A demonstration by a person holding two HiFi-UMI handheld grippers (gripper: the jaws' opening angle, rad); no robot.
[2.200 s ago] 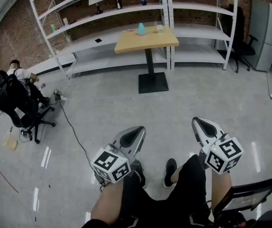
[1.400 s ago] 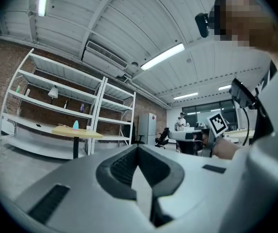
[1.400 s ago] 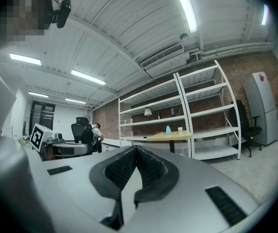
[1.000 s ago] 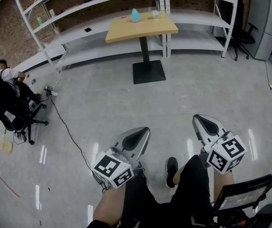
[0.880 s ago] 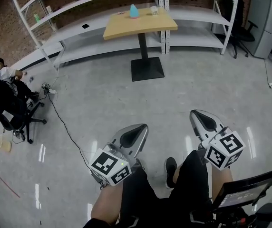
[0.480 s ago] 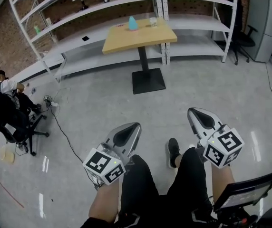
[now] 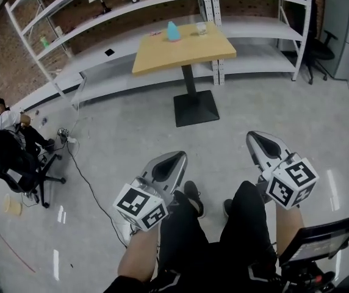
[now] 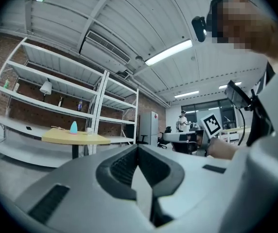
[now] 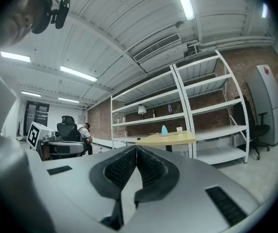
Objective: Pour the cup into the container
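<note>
1. Clamped shut, empty: grey left gripper [image 7: 176, 159] and grey right gripper [image 7: 255, 140], level, well short of the square light-wood table [image 7: 187, 54].
2. At that table's far edge: small clear cup [image 7: 202, 28], near a pale-blue domed container [image 7: 173, 31].

Black trousers [image 7: 248, 224], black shoes [image 7: 192, 197]. Left tongs [image 7: 177, 156] and right tongs [image 7: 255, 137]: smooth pale-grey shells tapering to point, dark teardrop recess on top. White cube [image 7: 141, 207] with black square markers at rear of each. Inner pads [image 9: 122, 170] black, ribbed.
</note>
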